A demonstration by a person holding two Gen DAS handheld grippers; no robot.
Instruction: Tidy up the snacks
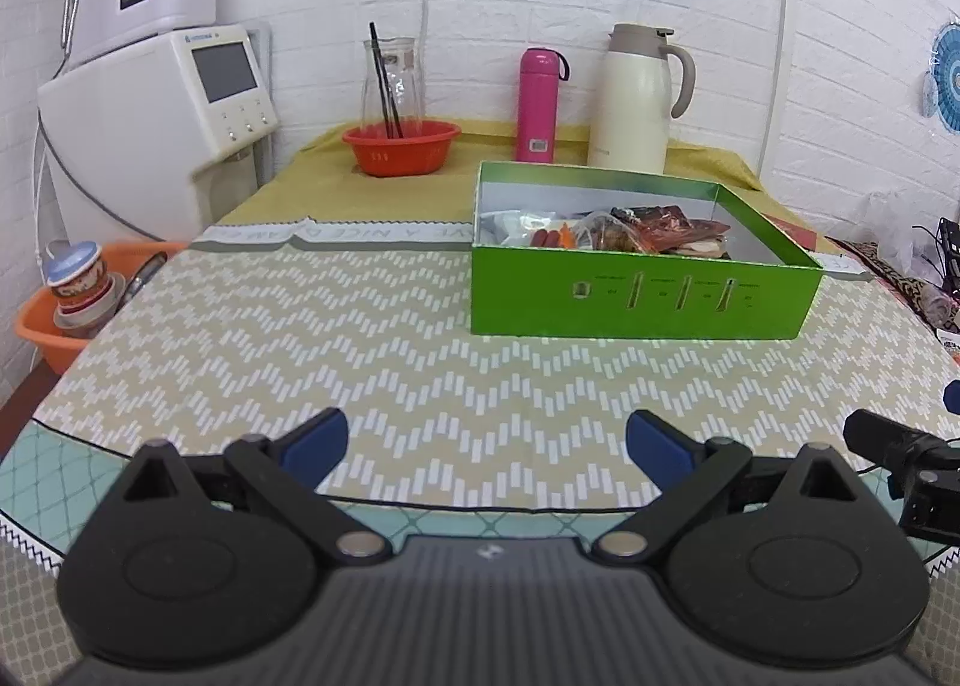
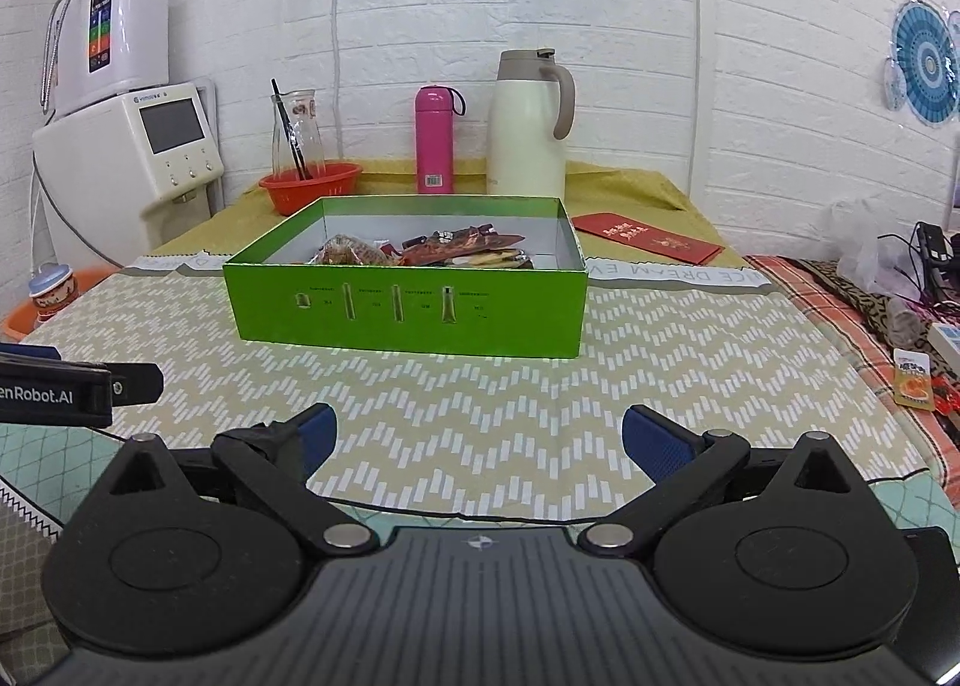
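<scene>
One green box [image 2: 408,299] sits mid-table, several snacks [image 2: 462,251] piled inside; the exact count is unclear. Two grippers, left [image 1: 486,449] and right [image 2: 478,443], hang near the table's front edge, both spread wide and empty, with bare cloth [image 2: 480,386] between them and the box.

The box [image 2: 408,305] looks like glossy green cardboard; snacks [image 2: 456,251] inside wear shiny plastic wrappers. Behind it stand a clear glass carafe [image 2: 295,137] and a smooth pink flask [image 2: 434,140]. Beneath it lies matt woven cloth [image 2: 660,362].
</scene>
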